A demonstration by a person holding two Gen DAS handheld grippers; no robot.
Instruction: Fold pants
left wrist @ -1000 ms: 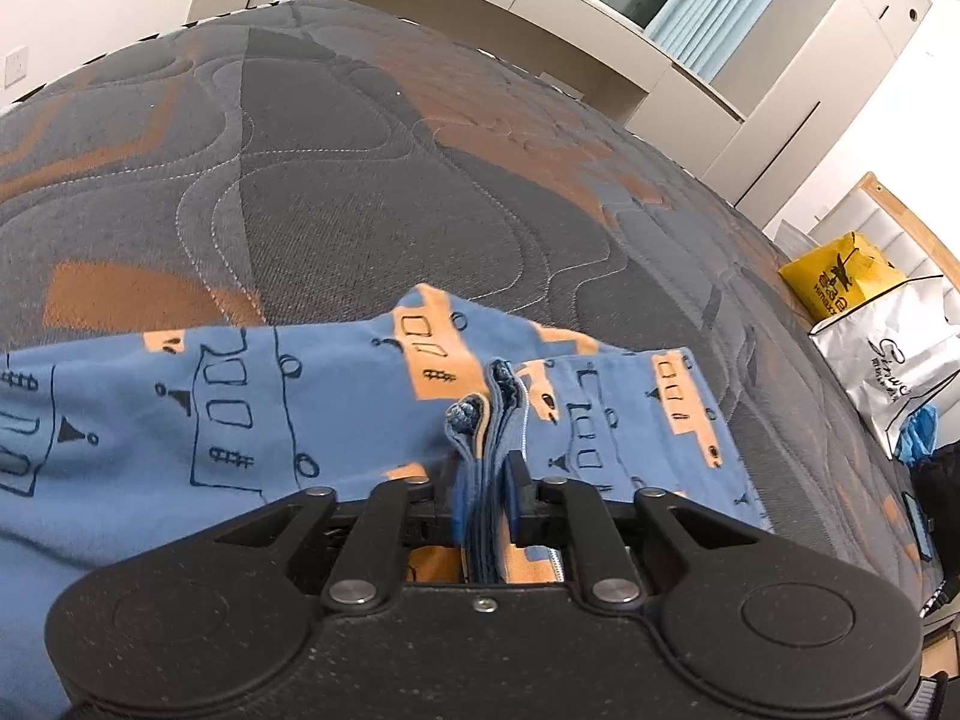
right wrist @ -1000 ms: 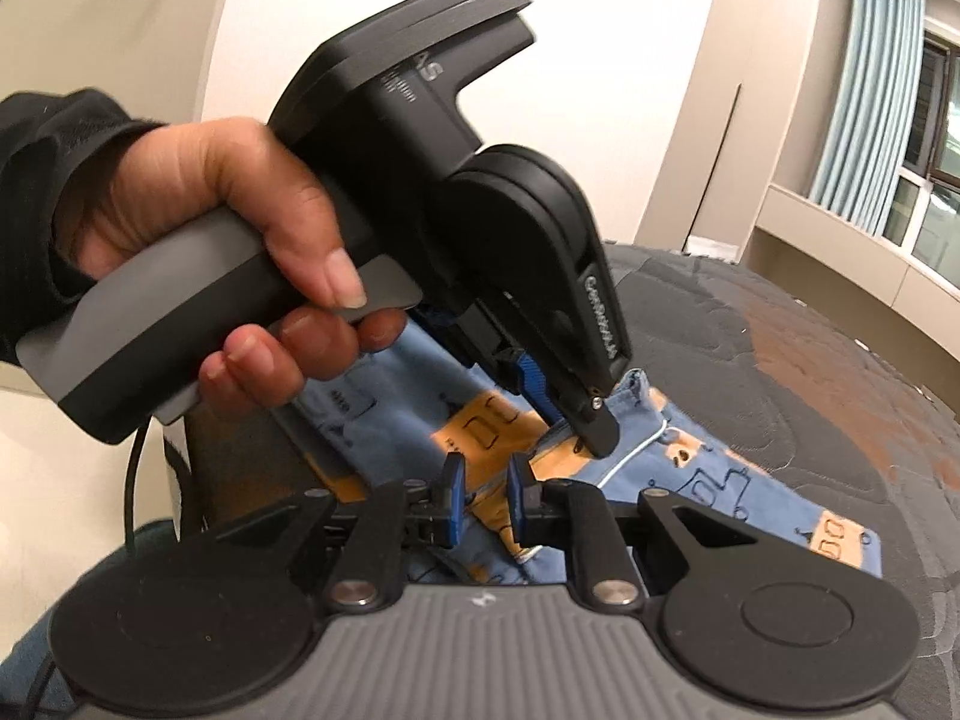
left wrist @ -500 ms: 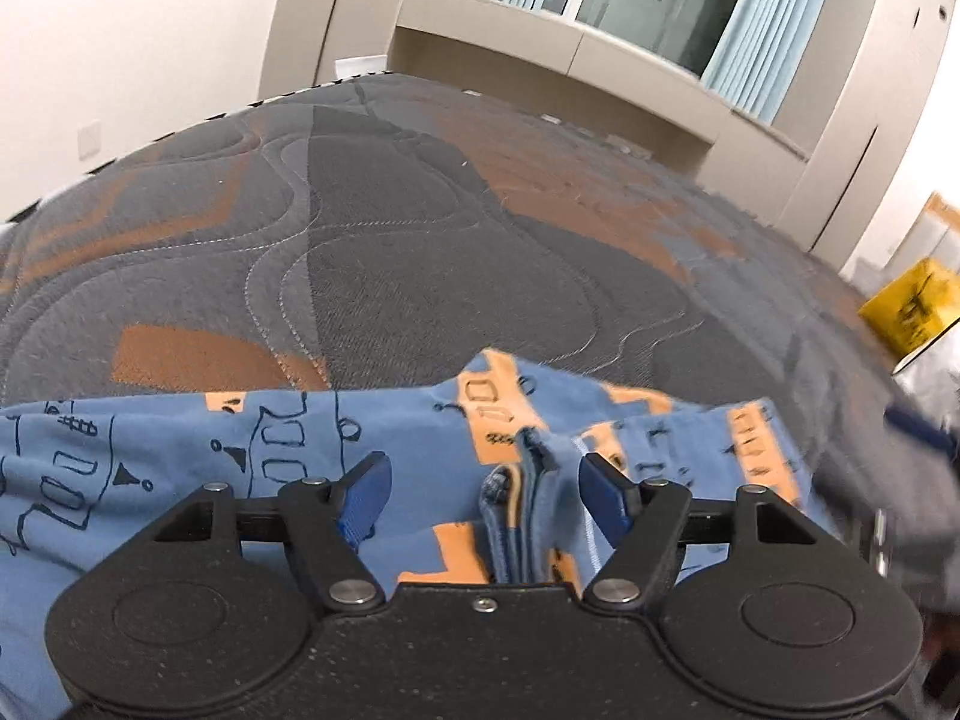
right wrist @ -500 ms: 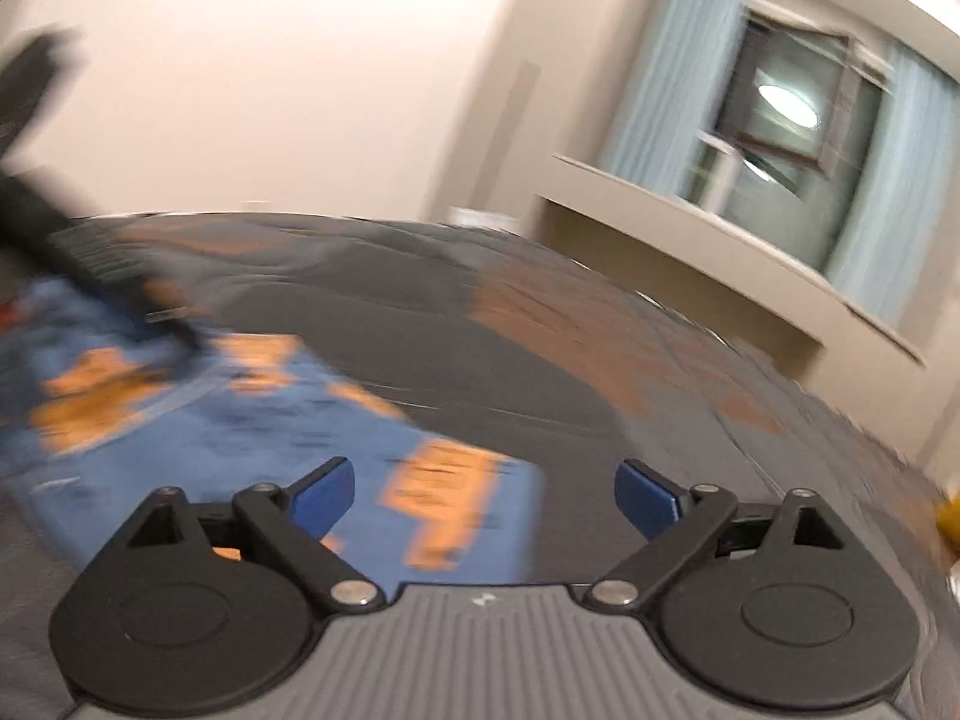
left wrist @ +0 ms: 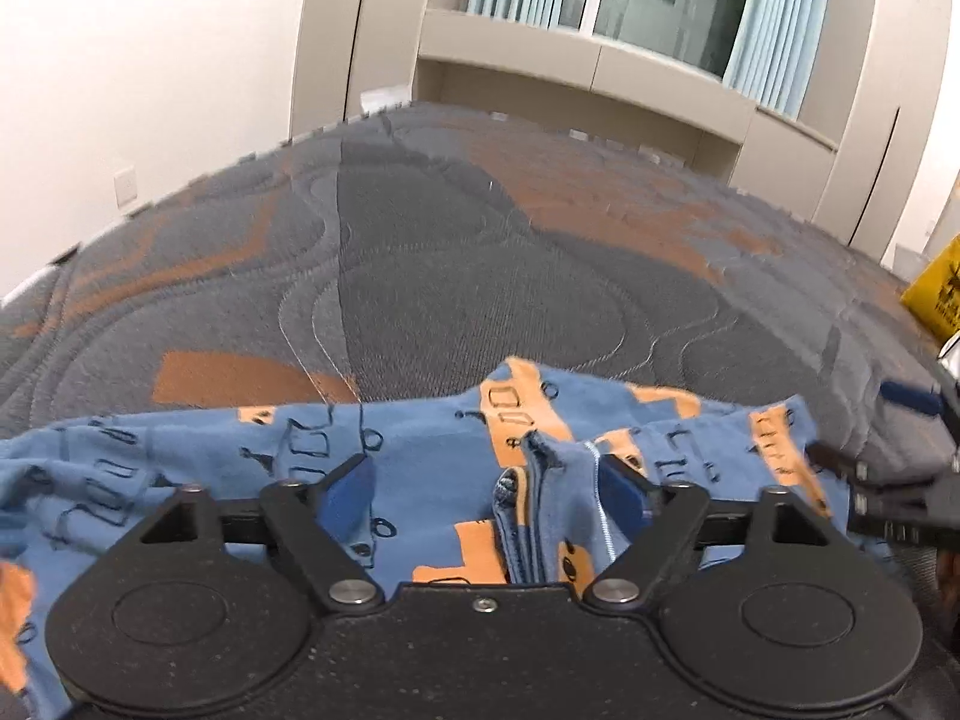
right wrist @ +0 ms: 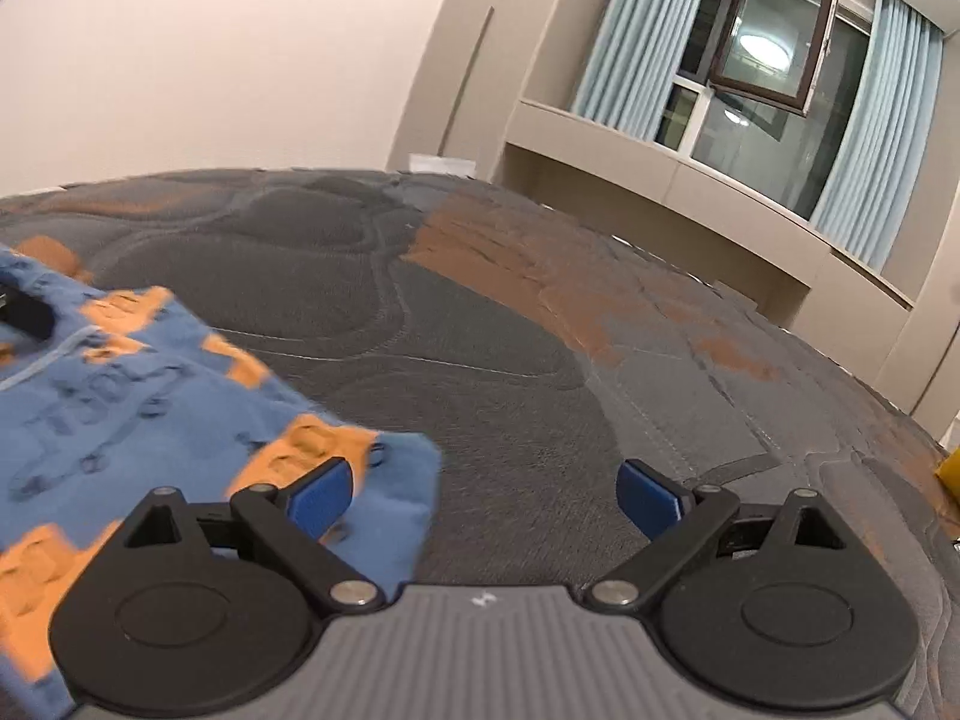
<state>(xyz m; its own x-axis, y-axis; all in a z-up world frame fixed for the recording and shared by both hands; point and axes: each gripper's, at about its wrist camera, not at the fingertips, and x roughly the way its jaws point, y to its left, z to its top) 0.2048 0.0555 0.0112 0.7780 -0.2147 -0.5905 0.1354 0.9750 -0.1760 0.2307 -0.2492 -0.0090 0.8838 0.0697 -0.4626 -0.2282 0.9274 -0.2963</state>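
Observation:
Blue pants [left wrist: 420, 456] with orange blocks and black line drawings lie folded on the grey and orange quilted mattress [left wrist: 456, 300]. My left gripper [left wrist: 486, 495] sits low over them and its jaws are opening. A raised fold of fabric [left wrist: 540, 480] stands between the jaws, close to the right pad [left wrist: 624, 489], with no squeeze on it. A blue pad [left wrist: 906, 394] of the right gripper shows at the right edge. In the right wrist view my right gripper [right wrist: 485, 495] is open wide over bare mattress [right wrist: 510, 360], with the pants' corner [right wrist: 384, 480] under its left pad.
A yellow bag [left wrist: 936, 294] sits past the mattress's right side and also shows as the yellow bag [right wrist: 948, 468] at the right edge. Beige cabinets [left wrist: 570, 66] and a curtained window [right wrist: 762, 60] stand beyond the far edge. A white wall borders the left side.
Both grippers were shut on the pants' edge and have opened and let go. The right gripper swung away to the right, so the hand and the left gripper left its view.

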